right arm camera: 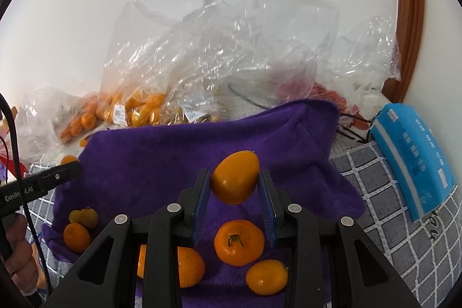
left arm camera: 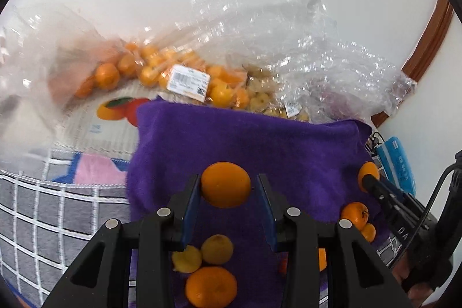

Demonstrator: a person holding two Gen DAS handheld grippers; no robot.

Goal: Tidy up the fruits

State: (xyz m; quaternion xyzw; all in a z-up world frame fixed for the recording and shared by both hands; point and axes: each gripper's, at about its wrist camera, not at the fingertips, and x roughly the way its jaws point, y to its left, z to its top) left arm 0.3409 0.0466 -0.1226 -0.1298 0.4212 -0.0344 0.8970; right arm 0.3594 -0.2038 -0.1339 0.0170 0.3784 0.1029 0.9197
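My left gripper [left arm camera: 226, 186] is shut on a round orange [left arm camera: 225, 184], held above a purple towel [left arm camera: 260, 140]. Below it on the towel lie another orange [left arm camera: 211, 286] and two small yellow fruits [left arm camera: 217, 248]. My right gripper [right arm camera: 234, 181] is shut on an oval orange [right arm camera: 235, 176] over the same purple towel [right arm camera: 173, 152]. Under it rest a stemmed orange [right arm camera: 239, 242], a smaller one [right arm camera: 267, 276] and a third [right arm camera: 189, 267]. The right gripper also shows at the edge of the left wrist view [left arm camera: 369, 181], gripping its orange [left arm camera: 367, 172].
Clear plastic bags [left arm camera: 274, 42] holding oranges [left arm camera: 150, 68] and pale fruits [left arm camera: 260, 97] pile up against the white wall. A blue tissue pack [right arm camera: 413, 158] lies to the right on a grey checked cover [right arm camera: 384, 192]. A hand [right arm camera: 20, 256] holds the left tool.
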